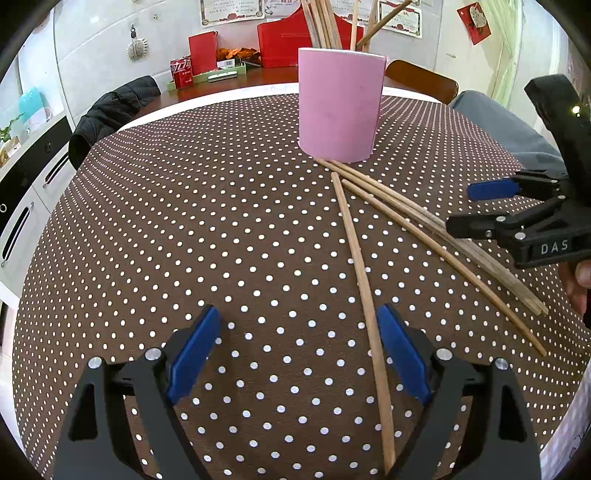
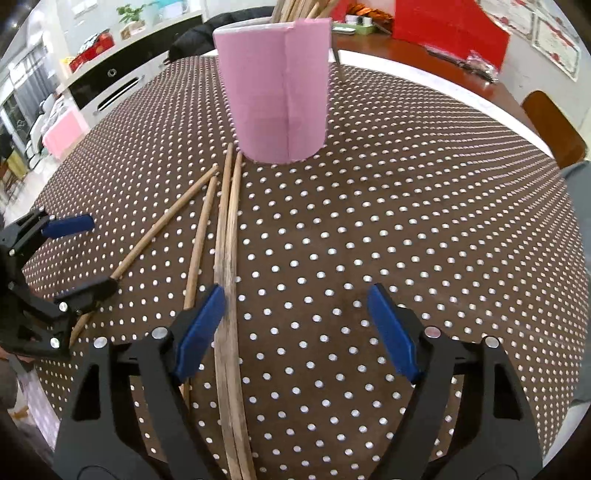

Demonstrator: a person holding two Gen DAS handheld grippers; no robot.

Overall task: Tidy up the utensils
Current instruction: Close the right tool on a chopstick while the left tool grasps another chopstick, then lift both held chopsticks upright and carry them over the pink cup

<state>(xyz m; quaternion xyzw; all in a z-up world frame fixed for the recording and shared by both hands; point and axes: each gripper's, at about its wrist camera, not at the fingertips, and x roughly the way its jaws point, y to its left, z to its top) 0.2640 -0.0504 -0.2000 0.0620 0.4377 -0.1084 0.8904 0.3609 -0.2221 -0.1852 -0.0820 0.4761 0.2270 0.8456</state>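
Note:
A pink cup [image 1: 339, 105] [image 2: 275, 92] stands on the dotted brown tablecloth and holds several wooden chopsticks [image 1: 328, 22]. Several loose chopsticks [image 1: 417, 218] [image 2: 227, 258] lie on the cloth in front of the cup. One single chopstick [image 1: 364, 295] runs toward my left gripper [image 1: 298, 347], which is open and empty, with the stick lying just inside its right finger. My right gripper [image 2: 295, 326] is open and empty above the cloth, with a pair of chopsticks passing beside its left finger. Each gripper shows in the other's view, the right [image 1: 480, 206] and the left [image 2: 79, 254].
The tablecloth [image 1: 184, 240] [image 2: 406, 221] covers a round table. A black jacket [image 1: 110, 110] hangs on a chair at the far left. A wooden chair [image 1: 421, 79] and a person's leg [image 1: 506, 125] are at the right. Red boxes [image 1: 280, 40] stand on a counter behind.

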